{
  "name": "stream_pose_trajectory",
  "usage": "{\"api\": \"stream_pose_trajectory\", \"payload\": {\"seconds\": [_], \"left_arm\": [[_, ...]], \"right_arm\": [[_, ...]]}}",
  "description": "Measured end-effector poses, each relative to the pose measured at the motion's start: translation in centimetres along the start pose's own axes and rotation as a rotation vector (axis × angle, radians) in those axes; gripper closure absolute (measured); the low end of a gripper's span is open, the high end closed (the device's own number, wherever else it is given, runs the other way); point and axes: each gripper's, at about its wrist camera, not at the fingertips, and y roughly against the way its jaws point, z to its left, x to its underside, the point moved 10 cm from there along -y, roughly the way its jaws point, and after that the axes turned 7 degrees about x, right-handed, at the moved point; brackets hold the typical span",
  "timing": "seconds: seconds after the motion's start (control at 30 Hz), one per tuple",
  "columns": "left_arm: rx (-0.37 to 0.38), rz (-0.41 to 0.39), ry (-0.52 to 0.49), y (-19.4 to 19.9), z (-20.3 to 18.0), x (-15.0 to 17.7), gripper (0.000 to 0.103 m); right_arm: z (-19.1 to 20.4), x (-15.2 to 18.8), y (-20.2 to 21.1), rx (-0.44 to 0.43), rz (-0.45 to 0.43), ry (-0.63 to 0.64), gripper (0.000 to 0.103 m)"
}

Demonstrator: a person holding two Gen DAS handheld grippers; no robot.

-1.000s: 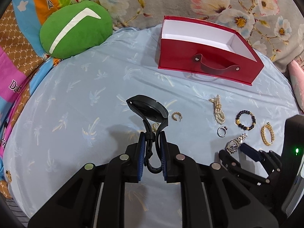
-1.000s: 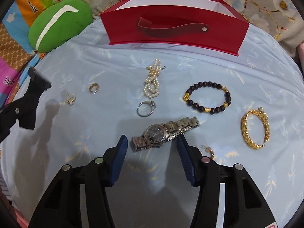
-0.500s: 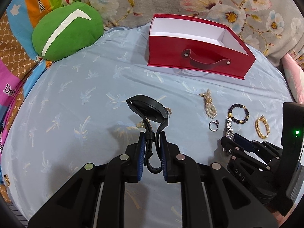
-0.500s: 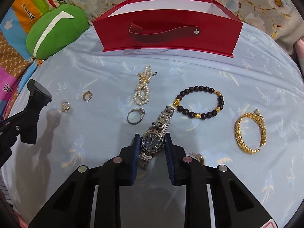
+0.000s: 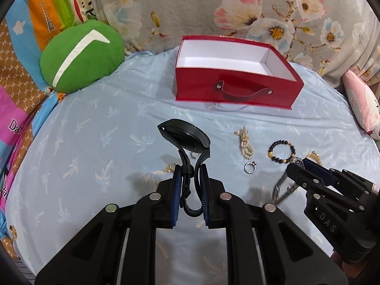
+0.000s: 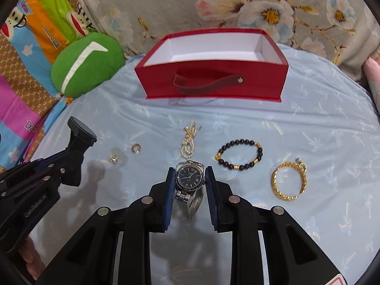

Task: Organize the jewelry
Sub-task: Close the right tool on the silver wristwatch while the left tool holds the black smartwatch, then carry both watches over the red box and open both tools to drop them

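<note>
- The right tongs (image 6: 189,185) are closed on the steel watch (image 6: 189,178), pinching its case; the band dangles loose below, clear of the bed (image 6: 308,123).
- The left tongs (image 5: 190,190) are clamped on a black watch (image 5: 184,137) by its strap, face tilted up.
- The red box (image 6: 213,87) sits open at the far side.
- Risk: the round case could slip from the pads, or the hanging band might catch the box's near wall.
- The pearls (image 6: 188,140) and bead bracelet (image 6: 239,153) lie under the path.
</note>
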Motion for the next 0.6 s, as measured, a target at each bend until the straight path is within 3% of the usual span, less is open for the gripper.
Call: {"api": "stream_pose_trajectory", "payload": {"seconds": [0.37,0.6], "left_arm": [[-0.006,-0.112,-0.041,2.6,-1.7,-4.5,0.089],[-0.01,-0.188,-0.073,2.8,-3.2,-9.3,0.089]], "right_arm": [[-0.2,-4.7,4.6,-0.026,-0.131,0.015,0.079],[-1.7,-10.3,5.8,-0.018,-0.226,0.014,0.079]]}}
